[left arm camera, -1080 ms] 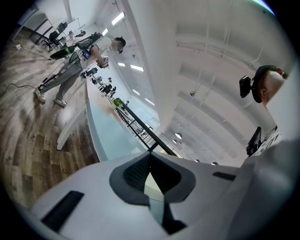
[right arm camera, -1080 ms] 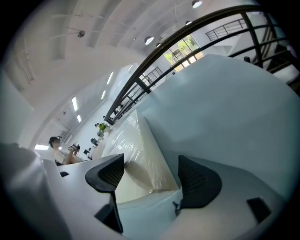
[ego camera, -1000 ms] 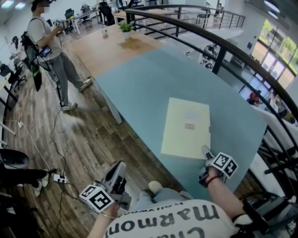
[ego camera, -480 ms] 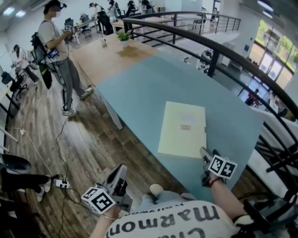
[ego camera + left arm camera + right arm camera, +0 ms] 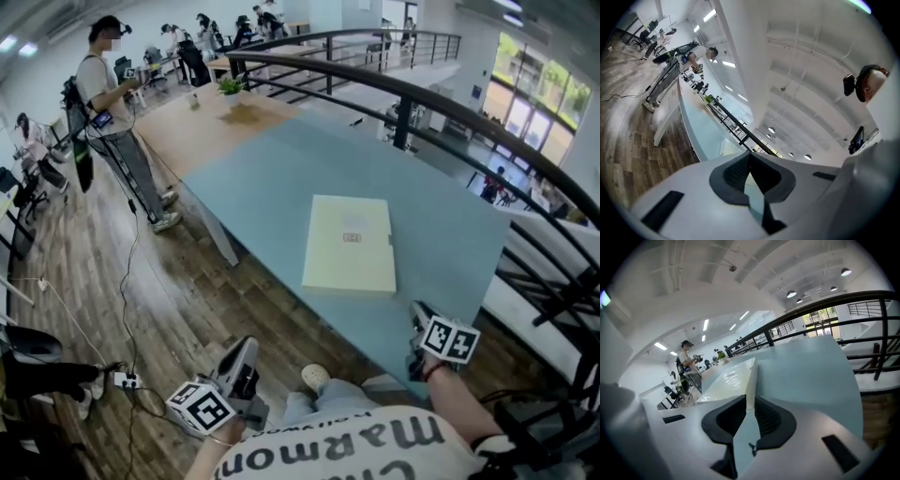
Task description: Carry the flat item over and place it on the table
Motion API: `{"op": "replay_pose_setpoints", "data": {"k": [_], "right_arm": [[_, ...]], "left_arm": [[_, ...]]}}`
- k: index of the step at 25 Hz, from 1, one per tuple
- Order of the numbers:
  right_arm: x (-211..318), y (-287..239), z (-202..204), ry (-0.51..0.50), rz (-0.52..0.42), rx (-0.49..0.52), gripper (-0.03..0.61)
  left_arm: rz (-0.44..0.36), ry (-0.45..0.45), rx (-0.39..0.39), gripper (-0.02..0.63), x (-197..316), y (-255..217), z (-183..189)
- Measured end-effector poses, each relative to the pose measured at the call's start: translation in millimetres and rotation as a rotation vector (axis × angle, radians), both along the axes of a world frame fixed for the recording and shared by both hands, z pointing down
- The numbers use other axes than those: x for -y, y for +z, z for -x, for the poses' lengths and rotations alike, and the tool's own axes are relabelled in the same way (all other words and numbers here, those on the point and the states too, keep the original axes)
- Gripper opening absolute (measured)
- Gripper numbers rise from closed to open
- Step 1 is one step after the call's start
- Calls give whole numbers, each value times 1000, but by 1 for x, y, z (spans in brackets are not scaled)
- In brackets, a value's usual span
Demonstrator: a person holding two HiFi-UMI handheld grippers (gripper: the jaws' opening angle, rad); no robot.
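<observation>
The item [image 5: 349, 246], a pale flat sheet-like thing, lies flat on the table [image 5: 281, 178], with its near left corner close to the table's near edge, so the placing looks done. The right gripper [image 5: 415, 309] hangs just off the item's near right corner, apart from it. Its jaws have just been closing and now stand almost together, with only a thin slit between the pads and nothing in it; through the slit only the table and the item beyond show. The left gripper [image 5: 244, 349] is held low over the floor [image 5: 84, 272], well apart from the table, with its pads pressed together and empty. The main risk, as I judge it, is a knock. The right gripper sits so near the item's edge that a careless swing of the hand or sleeve could catch that edge and slide the item. With one corner already near the table's edge, a small push toward the person might send it over and onto the floor. A lesser risk is underfoot: a cable [image 5: 122, 300] runs across the floor to a socket strip [image 5: 122, 380] beside the person's feet and could snag a step.
</observation>
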State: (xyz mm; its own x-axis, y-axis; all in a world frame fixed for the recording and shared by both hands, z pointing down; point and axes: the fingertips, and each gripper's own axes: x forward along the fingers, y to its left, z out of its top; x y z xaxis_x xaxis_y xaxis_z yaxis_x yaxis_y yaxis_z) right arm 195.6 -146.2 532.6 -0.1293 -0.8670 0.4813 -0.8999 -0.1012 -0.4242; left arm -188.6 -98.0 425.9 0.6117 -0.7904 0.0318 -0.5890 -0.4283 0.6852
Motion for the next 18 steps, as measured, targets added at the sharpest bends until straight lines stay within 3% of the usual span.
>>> {"op": "replay_pose_setpoints", "data": {"k": [5,10,18], "right_arm": [[-37,-8,3,-21,-11,-27,64],[-70,-20,-6,8,-13,34,60],[-88,-51,-21,-38,-51,19,51]], "left_arm": [[28,25,1,3,-28,14,-4],[40,48,-12,3,-53,19,-13],[23,64,-17,3,-61,13,-38]]}}
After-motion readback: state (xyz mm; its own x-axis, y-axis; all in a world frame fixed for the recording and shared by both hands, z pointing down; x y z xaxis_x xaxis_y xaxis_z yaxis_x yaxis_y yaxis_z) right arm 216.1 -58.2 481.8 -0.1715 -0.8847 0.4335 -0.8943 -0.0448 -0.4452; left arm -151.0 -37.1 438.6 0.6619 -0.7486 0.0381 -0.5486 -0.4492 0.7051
